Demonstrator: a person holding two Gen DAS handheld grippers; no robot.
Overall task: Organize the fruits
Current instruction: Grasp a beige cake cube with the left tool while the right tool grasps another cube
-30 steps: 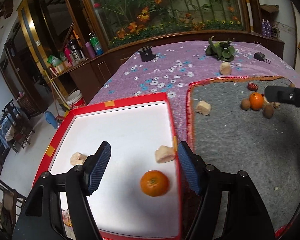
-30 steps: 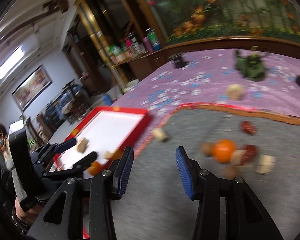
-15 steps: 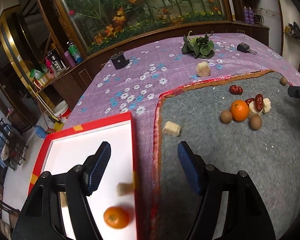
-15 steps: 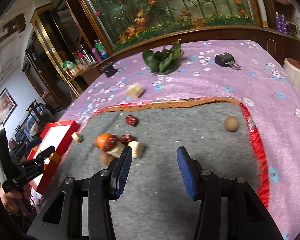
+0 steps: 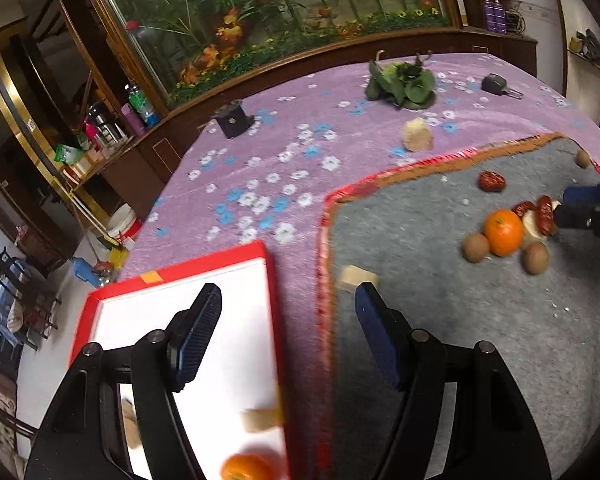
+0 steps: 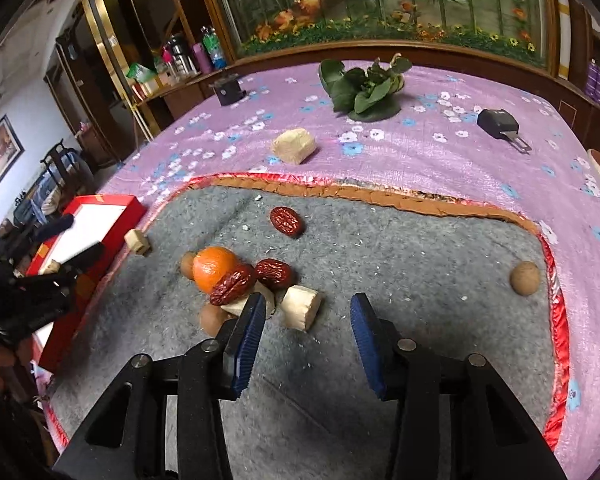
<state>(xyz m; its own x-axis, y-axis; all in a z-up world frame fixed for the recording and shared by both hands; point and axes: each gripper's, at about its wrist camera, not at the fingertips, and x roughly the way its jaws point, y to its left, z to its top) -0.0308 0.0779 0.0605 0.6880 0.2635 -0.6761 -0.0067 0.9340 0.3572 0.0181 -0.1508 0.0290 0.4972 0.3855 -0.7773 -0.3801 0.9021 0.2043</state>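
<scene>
Both grippers empty, jaws apart; right gripper (image 6: 306,314), jaws just closing, risks scattering the stacked dates (image 6: 233,283) beside the orange (image 6: 212,266).

Behind your work area you have a purple flowered tablecloth (image 6: 420,152) with a bunch of green leaves (image 6: 364,92) lying on it. A car key (image 6: 500,124) sits to the right of the leaves, and a small black box (image 6: 228,90) stands well to their left. Past the table's far edge you see a glass-fronted display of artificial flowers (image 6: 380,0).
</scene>
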